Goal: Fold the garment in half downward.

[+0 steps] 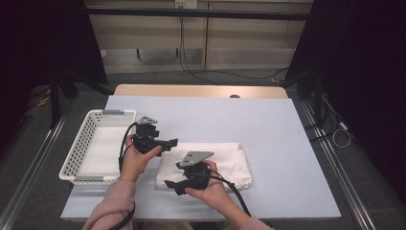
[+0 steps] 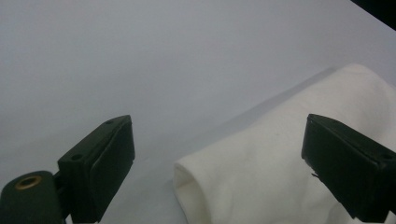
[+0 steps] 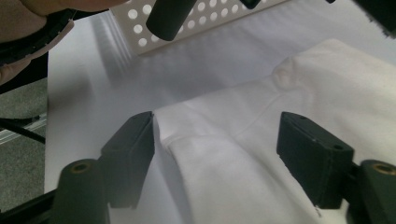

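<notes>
A folded white cloth (image 1: 210,163) lies flat on the tabletop (image 1: 268,129), near its front edge and just right of a white perforated basket (image 1: 81,148), which sits at the tabletop's left side.

The left tool (image 1: 170,143) is held in the person's left hand (image 1: 136,160) at the cloth's far left corner. In the left gripper view its jaws stand spread, one over bare tabletop and the other over the cloth (image 2: 280,158), with the cloth's rolled corner between them; the pads do not press on it.

The right tool (image 1: 170,184) is held in the right hand (image 1: 210,191) at the cloth's near left corner, pointing left. In the right gripper view its jaws are apart on either side of a folded edge of the cloth (image 3: 233,154); the left jaw sits right at the cloth's edge, the right jaw rests over the fabric. Cloth lies between them, but no pinch shows. The basket wall (image 3: 205,18) and part of the other tool appear at the top of that view.

A pink sleeve (image 1: 112,203) covers the left forearm. Cables trail from both tools toward the person.
</notes>
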The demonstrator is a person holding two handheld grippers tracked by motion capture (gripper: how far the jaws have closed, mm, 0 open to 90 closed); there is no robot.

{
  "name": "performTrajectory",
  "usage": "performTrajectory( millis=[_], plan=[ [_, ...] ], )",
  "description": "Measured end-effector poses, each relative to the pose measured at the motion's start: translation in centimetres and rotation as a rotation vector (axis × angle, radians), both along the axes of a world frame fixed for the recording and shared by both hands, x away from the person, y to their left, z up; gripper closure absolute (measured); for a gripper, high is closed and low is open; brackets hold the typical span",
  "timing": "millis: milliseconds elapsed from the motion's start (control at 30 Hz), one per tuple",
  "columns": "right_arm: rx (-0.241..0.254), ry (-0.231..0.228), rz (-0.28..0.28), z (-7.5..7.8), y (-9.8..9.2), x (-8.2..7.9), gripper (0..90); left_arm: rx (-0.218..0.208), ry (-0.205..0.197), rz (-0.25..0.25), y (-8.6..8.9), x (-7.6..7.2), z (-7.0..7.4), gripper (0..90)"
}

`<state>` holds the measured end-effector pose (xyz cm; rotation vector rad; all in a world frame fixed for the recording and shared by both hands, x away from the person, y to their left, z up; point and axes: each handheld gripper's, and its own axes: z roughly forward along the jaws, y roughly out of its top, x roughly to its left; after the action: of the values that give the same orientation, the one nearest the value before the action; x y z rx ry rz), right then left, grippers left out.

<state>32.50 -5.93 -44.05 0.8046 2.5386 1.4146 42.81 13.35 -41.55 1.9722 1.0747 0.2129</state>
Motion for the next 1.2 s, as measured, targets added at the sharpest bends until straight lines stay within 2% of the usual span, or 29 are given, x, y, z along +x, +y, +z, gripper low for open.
performTrajectory(
  millis=[33, 100, 133, 167, 267, 300, 333, 500, 567, 600, 700, 800, 833, 867, 933, 967, 1000, 1100, 1133, 1200],
  plan=[
    [0.000, 0.004, -0.001, -0.1, 0.1, 0.0, 29.5, -0.011, -0.004, -0.001, 0.0, 0.0, 0.0, 9.8],
    [-0.006, -0.004, 0.005, -0.3, 0.4, 0.1, 32.7, -0.006, 0.001, 0.004, 0.1, 0.0, 0.1, 9.8],
    [-0.011, -0.003, 0.004, -0.4, 0.5, 0.0, 34.6, 0.037, -0.002, -0.028, 0.4, 0.1, 0.2, 9.8],
    [-0.016, -0.008, 0.010, -0.5, 0.6, 0.1, 36.4, -0.017, 0.000, 0.007, 0.1, 0.0, 0.1, 9.8],
    [-0.028, -0.003, 0.018, -0.7, 1.0, 0.1, 40.1, -0.012, -0.002, 0.003, 0.1, 0.0, 0.1, 9.8],
    [-0.037, 0.001, 0.023, -0.8, 1.1, 0.0, 42.4, 0.034, -0.001, -0.031, 0.4, 0.1, 0.2, 9.8],
    [-0.035, -0.001, 0.030, -0.9, 1.2, 0.0, 43.1, -0.009, 0.000, 0.005, 0.1, 0.0, 0.1, 9.8],
    [-0.057, 0.006, 0.031, -1.2, 1.7, 0.0, 46.6, -0.010, 0.001, 0.001, 0.1, 0.0, 0.0, 9.8],
    [-0.065, 0.008, 0.033, -1.4, 1.8, 0.0, 47.0, 0.029, -0.002, -0.026, 0.4, 0.1, 0.1, 9.8],
    [-0.070, 0.007, 0.032, -1.4, 1.8, 0.0, 46.8, -0.004, 0.001, -0.001, 0.2, 0.0, 0.0, 9.8],
    [-0.088, 0.000, 0.027, -1.7, 2.1, 0.0, 47.4, 0.012, 0.004, -0.003, 0.3, 0.1, 0.1, 9.8],
    [-0.116, -0.030, 0.032, -1.8, 2.3, -0.2, 47.5, -0.006, 0.018, 0.000, 0.2, 0.0, 0.0, 9.8],
    [-0.126, -0.053, 0.044, -1.8, 2.4, -0.1, 47.8, -0.005, 0.020, 0.003, 0.2, 0.0, 0.0, 9.8],
    [-0.129, -0.041, 0.033, -1.7, 2.5, -0.3, 49.2, -0.001, 0.014, 0.004, 0.2, 0.1, 0.0, 9.8],
    [-0.147, -0.062, 0.027, -1.8, 2.6, -0.4, 51.0, -0.008, 0.006, 0.010, 0.2, 0.1, -0.1, 9.8],
    [-0.166, -0.088, 0.027, -1.8, 2.7, -0.5, 52.8, -0.002, 0.006, 0.011, 0.2, 0.1, -0.1, 9.8],
    [-0.163, -0.099, 0.046, -1.9, 2.8, -0.5, 54.5, 0.000, 0.008, 0.007, 0.2, 0.1, -0.1, 9.8],
    [-0.178, -0.110, 0.038, -1.8, 2.9, -0.8, 62.1, 0.015, 0.007, 0.007, 0.2, 0.2, -0.1, 9.8],
    [-0.179, -0.110, 0.035, -1.8, 2.8, -0.8, 66.9, 0.008, 0.004, 0.003, 0.1, 0.2, -0.2, 9.8],
    [-0.178, -0.104, 0.026, -1.8, 2.8, -0.8, 69.3, -0.003, 0.008, 0.012, 0.0, 0.1, -0.3, 9.8]
  ],
)
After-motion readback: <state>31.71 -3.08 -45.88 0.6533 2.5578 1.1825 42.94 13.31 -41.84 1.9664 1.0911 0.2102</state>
